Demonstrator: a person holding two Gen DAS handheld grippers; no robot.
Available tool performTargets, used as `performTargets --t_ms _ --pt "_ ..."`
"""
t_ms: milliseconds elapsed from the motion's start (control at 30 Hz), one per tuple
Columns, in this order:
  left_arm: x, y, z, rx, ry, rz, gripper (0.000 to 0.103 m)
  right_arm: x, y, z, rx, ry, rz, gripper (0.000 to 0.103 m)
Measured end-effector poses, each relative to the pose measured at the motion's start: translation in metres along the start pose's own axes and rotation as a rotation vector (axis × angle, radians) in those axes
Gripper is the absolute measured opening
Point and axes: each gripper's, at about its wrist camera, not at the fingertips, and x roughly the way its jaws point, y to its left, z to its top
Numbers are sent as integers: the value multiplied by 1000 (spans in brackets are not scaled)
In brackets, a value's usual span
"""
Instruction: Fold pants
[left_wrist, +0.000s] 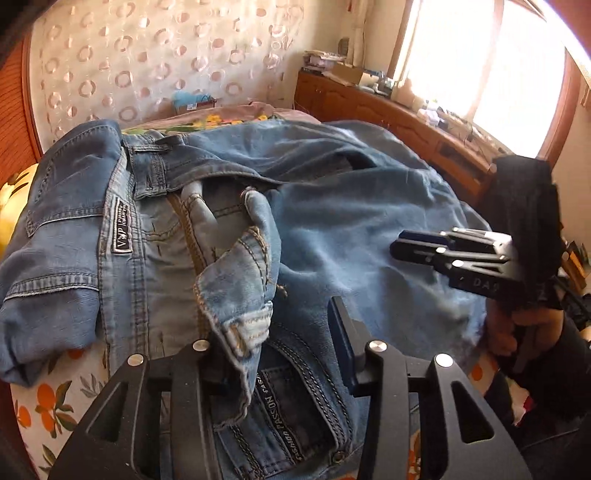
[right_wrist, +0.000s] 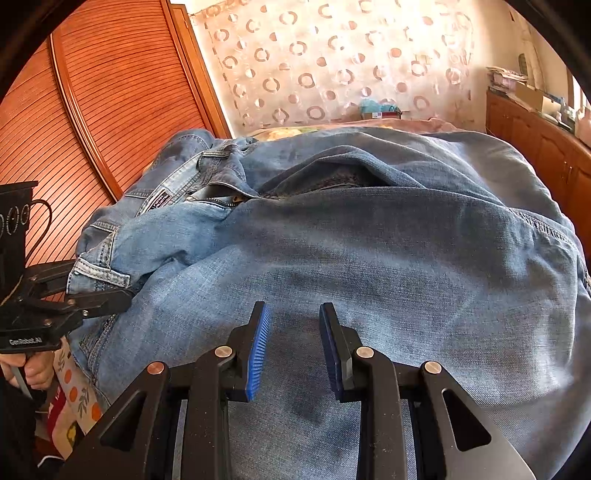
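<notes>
blue jeans (right_wrist: 369, 240) sprawl over a floral bedspread (left_wrist: 48, 406) beside wooden cabinets (left_wrist: 388, 110).

Jeans (left_wrist: 332, 221) hide most of bed (left_wrist: 48, 402); left hand-held gripper (left_wrist: 280, 354) left pad behind denim flap; sill clutter beyond jeans too small to tell.

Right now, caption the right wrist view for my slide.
Open right tongs hover over crumpled blue denim jeans on a bed.

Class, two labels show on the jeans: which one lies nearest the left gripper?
The PASSION strip, right by the left gripper and its fingers; the VNP patch sits farther off.
</notes>
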Motion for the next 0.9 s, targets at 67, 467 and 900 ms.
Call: performTargets --t_ms 67,467,900 --pt "-7 2 5 -14 -25 -23 43 0 0 0 1 0 -1 29" --pt "8 28 58 -100 -51 -89 43 1 -2 1 19 2 -2 29" --pt "-35 21 61 -13 -240 83 12 2 -4 1 28 3 9 29"
